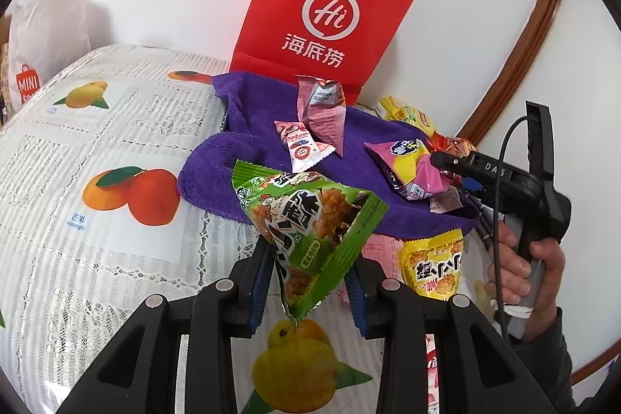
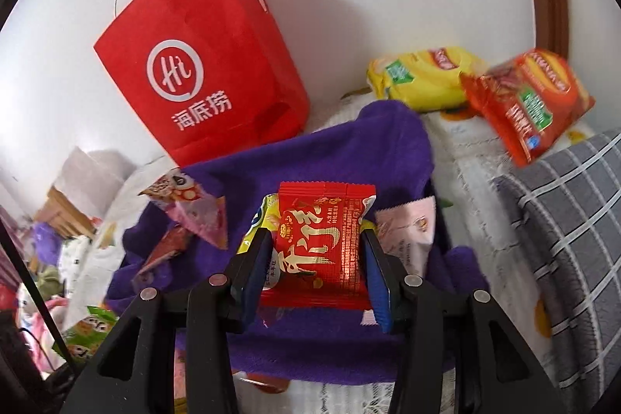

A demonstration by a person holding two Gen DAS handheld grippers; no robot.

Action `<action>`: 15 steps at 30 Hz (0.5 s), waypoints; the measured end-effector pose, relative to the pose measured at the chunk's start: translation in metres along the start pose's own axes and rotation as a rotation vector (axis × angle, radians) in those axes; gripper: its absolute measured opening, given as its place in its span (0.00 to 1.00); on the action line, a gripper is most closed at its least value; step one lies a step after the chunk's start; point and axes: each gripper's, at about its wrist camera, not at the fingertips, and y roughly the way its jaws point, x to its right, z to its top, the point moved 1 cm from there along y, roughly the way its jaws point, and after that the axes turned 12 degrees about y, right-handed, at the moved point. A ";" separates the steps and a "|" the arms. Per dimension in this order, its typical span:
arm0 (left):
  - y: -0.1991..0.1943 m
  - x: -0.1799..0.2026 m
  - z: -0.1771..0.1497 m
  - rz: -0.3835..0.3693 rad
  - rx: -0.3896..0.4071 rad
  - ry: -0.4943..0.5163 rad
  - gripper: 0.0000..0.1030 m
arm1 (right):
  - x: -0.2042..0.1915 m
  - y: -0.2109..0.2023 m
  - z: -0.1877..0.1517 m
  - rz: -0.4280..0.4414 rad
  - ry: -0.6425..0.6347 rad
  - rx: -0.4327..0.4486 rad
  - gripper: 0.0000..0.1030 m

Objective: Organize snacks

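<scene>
My left gripper [image 1: 310, 278] is shut on a green triangular snack packet [image 1: 310, 220] and holds it above the fruit-print tablecloth, just in front of the purple towel [image 1: 271, 158]. Pink packets [image 1: 306, 146] and a pink-yellow packet [image 1: 407, 165] lie on the towel. My right gripper [image 2: 314, 270] is shut on a red snack packet [image 2: 322, 243] over the purple towel [image 2: 349, 158]; it also shows in the left wrist view [image 1: 454, 161] at the towel's right edge. A red paper bag [image 1: 322, 10] stands behind the towel against the wall, also in the right wrist view [image 2: 202, 72].
A yellow packet [image 1: 434, 266] lies right of my left gripper. Yellow [image 2: 423, 80] and red [image 2: 528, 103] chip bags lie at the back right by the wall. A grey checked cushion [image 2: 562, 220] is at right. A white Miniso bag [image 1: 42, 37] stands far left.
</scene>
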 end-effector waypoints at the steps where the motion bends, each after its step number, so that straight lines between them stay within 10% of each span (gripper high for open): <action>1: 0.000 0.001 0.000 0.005 0.003 0.008 0.32 | 0.000 0.000 -0.001 -0.003 -0.005 0.003 0.47; 15: -0.009 0.013 0.005 0.010 0.034 0.046 0.32 | -0.004 -0.020 0.004 -0.002 -0.037 0.096 0.67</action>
